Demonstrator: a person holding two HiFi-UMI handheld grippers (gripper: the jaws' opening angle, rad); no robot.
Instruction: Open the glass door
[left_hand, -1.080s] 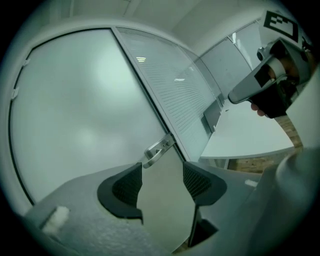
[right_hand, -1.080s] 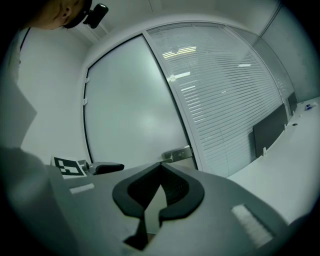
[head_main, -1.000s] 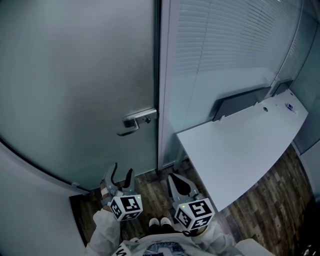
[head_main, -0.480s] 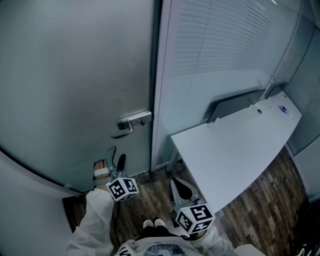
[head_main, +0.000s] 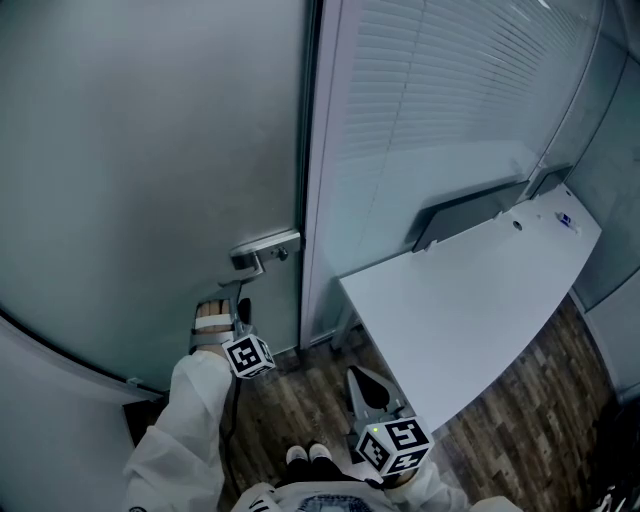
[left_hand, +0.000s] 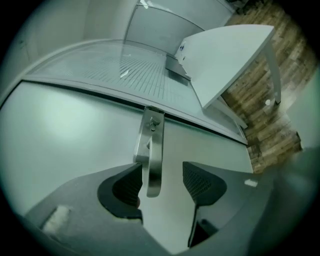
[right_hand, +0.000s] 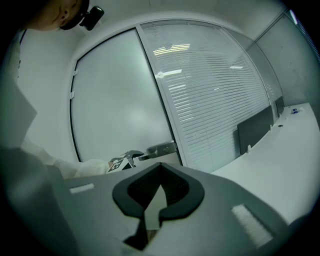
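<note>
My left gripper (head_main: 232, 308), jaws apart, straddles the lever handle (left_hand: 152, 160) of the frosted glass door (head_main: 150, 150). The lever lies nearer the 9 o'clock jaw, unclamped. My right gripper (head_main: 366, 386), at 5 o'clock from the left, has its jaws together and empty, near the white tabletop (head_main: 480, 300).

A white, curved-edged worktop (head_main: 470, 310) stood on the dark wood-plank floor (head_main: 290, 400). A small blue-marked object (head_main: 566, 219) lay near its far corner. Two pale shoe tips (head_main: 308, 455) rested on the floor.
</note>
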